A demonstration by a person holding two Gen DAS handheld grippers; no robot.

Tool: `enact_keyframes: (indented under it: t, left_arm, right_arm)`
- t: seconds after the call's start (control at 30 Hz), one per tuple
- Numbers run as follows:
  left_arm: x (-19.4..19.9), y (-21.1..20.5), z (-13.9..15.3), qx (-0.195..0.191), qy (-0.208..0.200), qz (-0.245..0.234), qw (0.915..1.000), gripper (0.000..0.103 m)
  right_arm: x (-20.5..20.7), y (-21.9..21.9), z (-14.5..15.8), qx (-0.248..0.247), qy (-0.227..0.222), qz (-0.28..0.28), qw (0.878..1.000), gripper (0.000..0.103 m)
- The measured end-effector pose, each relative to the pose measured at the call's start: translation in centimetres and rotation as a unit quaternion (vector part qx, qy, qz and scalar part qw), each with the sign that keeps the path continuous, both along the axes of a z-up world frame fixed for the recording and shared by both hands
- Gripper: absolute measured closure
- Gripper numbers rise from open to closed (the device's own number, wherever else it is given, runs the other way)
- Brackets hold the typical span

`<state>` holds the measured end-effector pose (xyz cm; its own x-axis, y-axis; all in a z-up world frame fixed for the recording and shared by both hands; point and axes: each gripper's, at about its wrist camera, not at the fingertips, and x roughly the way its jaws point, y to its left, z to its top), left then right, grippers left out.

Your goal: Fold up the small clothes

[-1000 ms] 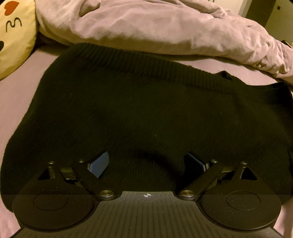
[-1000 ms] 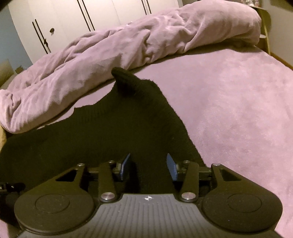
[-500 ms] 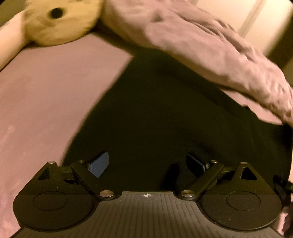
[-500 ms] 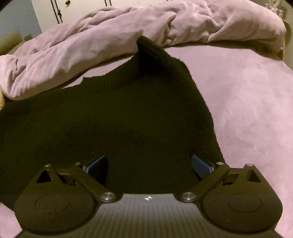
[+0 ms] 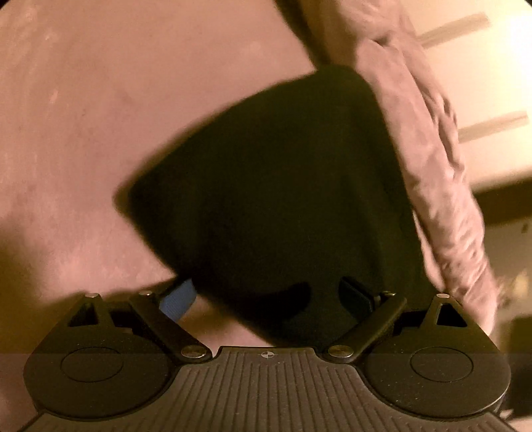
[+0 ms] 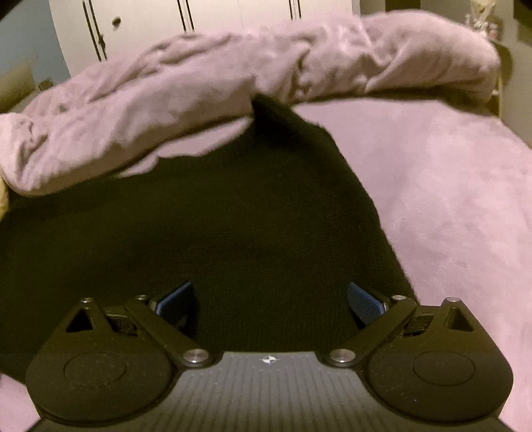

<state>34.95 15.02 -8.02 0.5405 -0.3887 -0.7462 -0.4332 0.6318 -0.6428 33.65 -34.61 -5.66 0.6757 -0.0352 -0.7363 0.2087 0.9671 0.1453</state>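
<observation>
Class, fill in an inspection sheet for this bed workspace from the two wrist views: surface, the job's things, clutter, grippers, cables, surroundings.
Surface: pink-purple bedsheet, bare to the right of the garment.
Job's things: one black knitted garment spread on the sheet, one corner poking up at its far end; the left wrist view shows it blurred.
Clutter: a rumpled pink duvet bunched along the far edge, touching the garment's far side.
Grippers: left gripper open over a garment edge, gripping nothing; right gripper open over the garment, gripping nothing.
Cables: nothing seen.
Surroundings: white wardrobe doors with dark handles behind the bed.
</observation>
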Motion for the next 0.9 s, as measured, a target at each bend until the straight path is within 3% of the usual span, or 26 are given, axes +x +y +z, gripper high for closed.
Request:
enact_keyframes:
  t: [0.17,0.23,0.27,0.3,0.33,0.37,0.43,0.5,0.57,0.63,0.73,0.83,0.9]
  left_arm:
    - [1.0,0.7,-0.3,-0.022,-0.011,0.026,0.9994,0.012]
    - [1.4,1.0,-0.6,-0.025,-0.006,0.041,0.9989,0.028]
    - [1.5,1.2,-0.7,-0.024,-0.001,0.046,0.9987,0.034]
    - [1.7,1.3,-0.7,-0.022,0.001,0.049,0.9986,0.050]
    - [1.6,1.6,-0.5,-0.019,0.004,0.048,0.9987,0.057]
    - [1.7,1.7,-0.3,-0.010,0.011,0.046,0.9988,0.057]
    - [1.6,2.1,0.7,0.019,0.019,0.043,0.9987,0.050]
    - [1.3,2.1,2.3,0.077,0.019,0.039,0.9961,0.043]
    - [1.5,1.1,4.0,0.134,-0.008,0.016,0.9909,0.036]
    - [2.0,-0.3,5.2,0.190,-0.031,-0.011,0.9812,0.021]
    - [3.9,-2.9,6.1,0.256,-0.051,-0.036,0.9647,0.020]
    - [5.4,-5.0,7.2,0.326,-0.064,-0.009,0.9433,0.019]
    - [6.1,-5.9,8.0,0.348,-0.083,0.014,0.9336,0.017]
  right_arm:
    - [-3.3,5.1,0.5,0.020,-0.014,0.063,0.998,0.025]
    - [-3.7,7.0,0.4,0.020,-0.024,0.086,0.996,0.031]
    - [-3.4,7.7,0.4,0.021,-0.028,0.090,0.995,0.038]
    - [-3.1,8.2,0.4,0.029,-0.029,0.093,0.995,0.051]
    - [-2.5,8.4,0.3,0.044,-0.028,0.096,0.994,0.057]
    - [-1.8,8.3,0.3,0.061,-0.027,0.096,0.993,0.064]
    - [-0.5,7.9,0.2,0.063,-0.028,0.091,0.993,0.064]
    - [0.6,6.9,-0.1,0.043,-0.026,0.073,0.996,0.064]
    - [1.7,5.1,-0.3,0.035,-0.022,0.045,0.998,0.067]
    - [2.8,3.5,0.0,0.025,-0.026,0.023,0.999,0.067]
    - [5.0,1.9,0.7,-0.012,-0.041,0.003,0.999,0.067]
    - [7.7,0.8,0.5,-0.045,-0.046,-0.002,0.998,0.067]
    - [9.7,-0.1,0.2,-0.069,-0.046,-0.004,0.997,0.067]
